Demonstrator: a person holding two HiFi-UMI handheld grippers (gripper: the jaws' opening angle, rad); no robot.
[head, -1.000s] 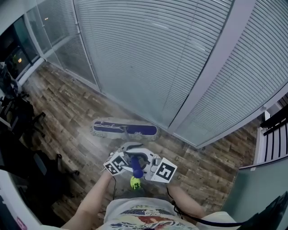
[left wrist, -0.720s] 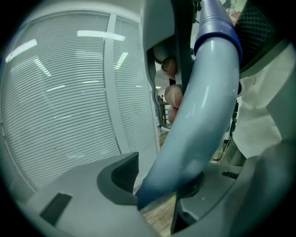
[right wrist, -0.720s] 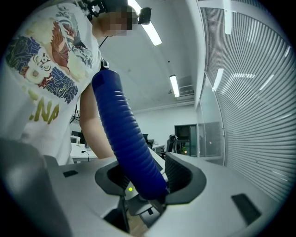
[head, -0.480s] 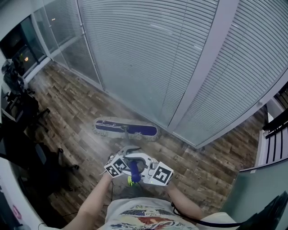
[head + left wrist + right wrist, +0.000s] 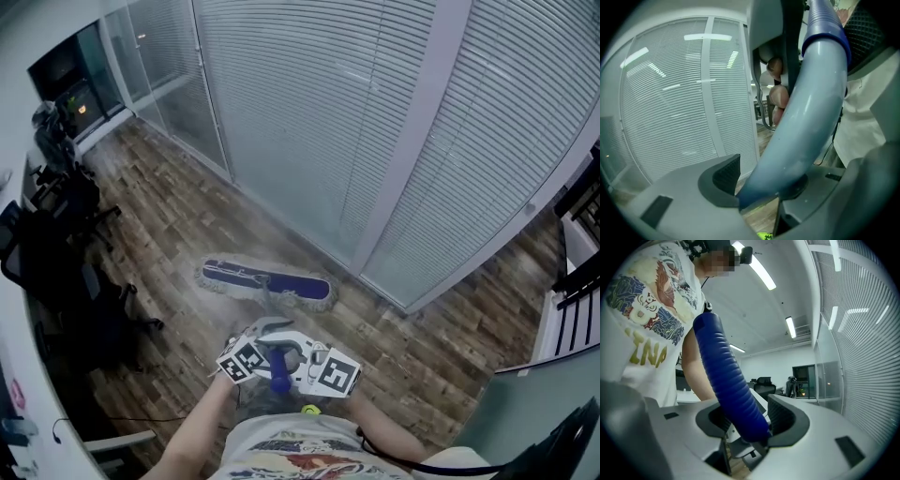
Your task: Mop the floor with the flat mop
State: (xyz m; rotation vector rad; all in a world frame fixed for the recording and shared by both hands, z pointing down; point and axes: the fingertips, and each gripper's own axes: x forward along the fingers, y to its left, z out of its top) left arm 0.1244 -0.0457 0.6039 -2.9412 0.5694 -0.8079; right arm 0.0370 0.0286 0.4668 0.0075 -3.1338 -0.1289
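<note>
The flat mop's head point(image 5: 265, 281) lay flat on the wood-plank floor point(image 5: 169, 225), just in front of the glass wall with closed blinds point(image 5: 300, 122) and angled slightly to it. Its handle rose back toward the person, who held it in both tongs side by side. The left tongs point(image 5: 761, 183) had just been opening a little, with the pale mop pole point(image 5: 806, 117) lodged between the pads and touching both. The right tongs point(image 5: 747, 420) were clamped on the ribbed blue grip point(image 5: 726, 380) at the top of the handle. Dark office chairs point(image 5: 66, 272) stood well apart at the left.
</note>
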